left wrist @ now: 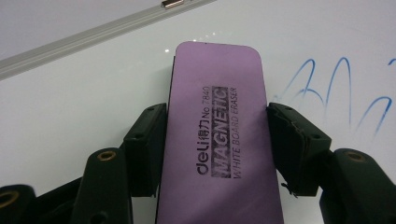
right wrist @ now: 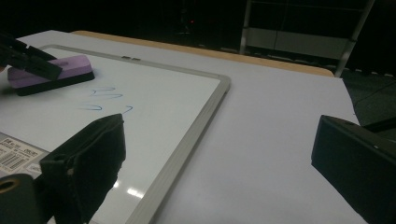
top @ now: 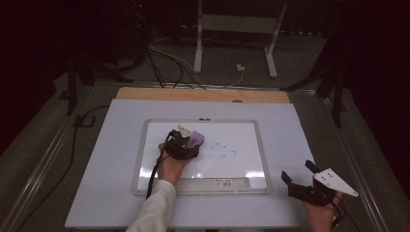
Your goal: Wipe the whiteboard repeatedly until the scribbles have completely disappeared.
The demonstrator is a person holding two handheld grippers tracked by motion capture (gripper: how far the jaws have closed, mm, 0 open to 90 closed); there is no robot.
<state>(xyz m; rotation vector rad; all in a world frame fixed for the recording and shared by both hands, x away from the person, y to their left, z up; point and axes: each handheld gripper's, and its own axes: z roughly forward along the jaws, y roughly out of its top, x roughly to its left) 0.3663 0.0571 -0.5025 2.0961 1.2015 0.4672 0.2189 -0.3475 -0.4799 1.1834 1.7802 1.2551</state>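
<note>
The left gripper clamps a purple whiteboard eraser, its long axis running straight ahead between the pads; its near end is cut off. The right gripper stands wide apart.

Place: darkened lab or recording room.
Evidence: cables trailed over floor; metal stand seen beyond table.

Left hand-held gripper clamped, right hand-held gripper wide open — seemingly idle
</note>
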